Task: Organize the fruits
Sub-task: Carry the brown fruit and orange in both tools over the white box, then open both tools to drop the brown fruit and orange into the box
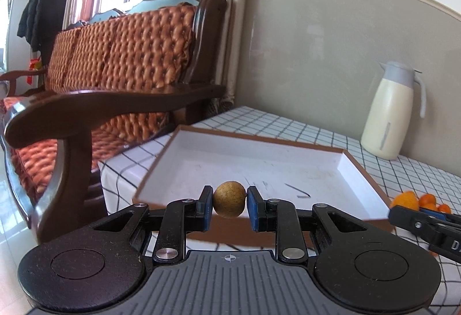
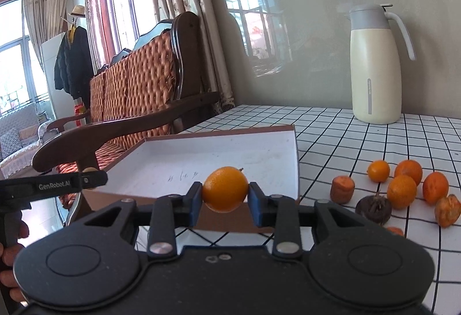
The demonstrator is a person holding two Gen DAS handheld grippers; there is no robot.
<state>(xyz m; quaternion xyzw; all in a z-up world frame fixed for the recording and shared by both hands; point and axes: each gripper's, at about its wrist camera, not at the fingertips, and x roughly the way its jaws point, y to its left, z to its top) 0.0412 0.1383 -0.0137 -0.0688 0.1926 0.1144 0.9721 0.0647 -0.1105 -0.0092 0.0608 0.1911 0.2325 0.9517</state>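
My left gripper (image 1: 229, 204) is shut on a small brown round fruit (image 1: 229, 199) and holds it above the near edge of a white shallow box (image 1: 259, 162) with brown sides. My right gripper (image 2: 225, 194) is shut on a small orange fruit (image 2: 225, 188), also held in front of the box (image 2: 230, 153). Several small oranges (image 2: 401, 191), a dark round fruit (image 2: 373, 209) and a brownish-orange piece (image 2: 342, 189) lie on the checked tablecloth right of the box. The right gripper's arm shows at the right edge of the left wrist view (image 1: 426, 225).
A cream and grey thermos jug (image 2: 376, 67) stands at the back of the table by the wall. A wooden armchair (image 1: 121, 96) with orange cushions stands left of the table. The left gripper's handle (image 2: 52, 185) shows at the left of the right wrist view.
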